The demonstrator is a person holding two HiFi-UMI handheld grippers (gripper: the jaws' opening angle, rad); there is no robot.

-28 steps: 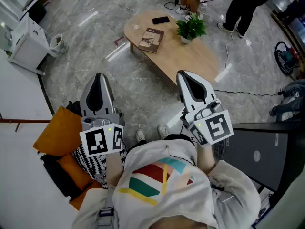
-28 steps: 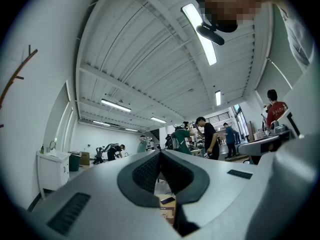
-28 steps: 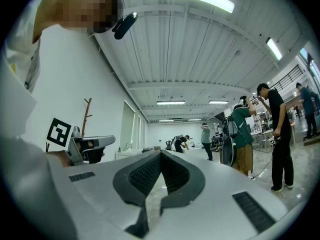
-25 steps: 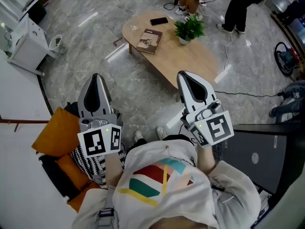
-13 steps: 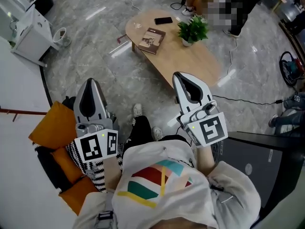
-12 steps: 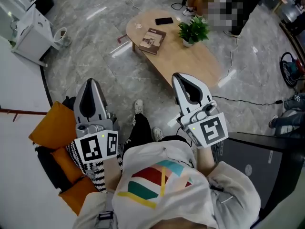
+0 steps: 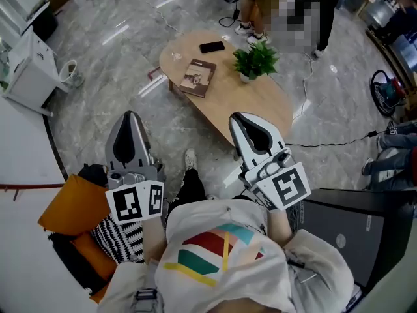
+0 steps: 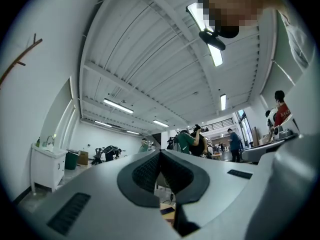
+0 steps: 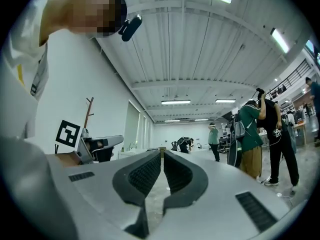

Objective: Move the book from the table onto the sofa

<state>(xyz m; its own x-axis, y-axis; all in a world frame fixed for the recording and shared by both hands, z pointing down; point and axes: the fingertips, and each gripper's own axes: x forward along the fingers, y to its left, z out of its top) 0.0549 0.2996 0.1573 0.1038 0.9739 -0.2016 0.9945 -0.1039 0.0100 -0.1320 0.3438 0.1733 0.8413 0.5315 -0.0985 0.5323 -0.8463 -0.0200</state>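
The brown book (image 7: 199,77) lies flat near the left end of the oval wooden table (image 7: 264,103), ahead of me across a strip of floor. My left gripper (image 7: 129,115) is held out over the floor, short of the table, shut and empty; its own view shows the jaws (image 8: 160,152) meeting. My right gripper (image 7: 243,118) hovers near the table's near edge, also shut with nothing in it (image 9: 162,152). The sofa's orange cushions (image 7: 65,204) and a black-and-white cushion (image 7: 122,237) sit at lower left, behind the left gripper.
A potted plant (image 7: 255,60) and a black phone (image 7: 212,47) share the table with the book. People stand beyond the table's far side. A white cabinet (image 7: 26,77) is at the left, a dark cabinet (image 7: 352,227) at the right, and a cable (image 7: 326,142) runs over the floor.
Both grippers have moved forward toward the table with me, and the table and book now lie closer in the head view. Both stay shut and empty.
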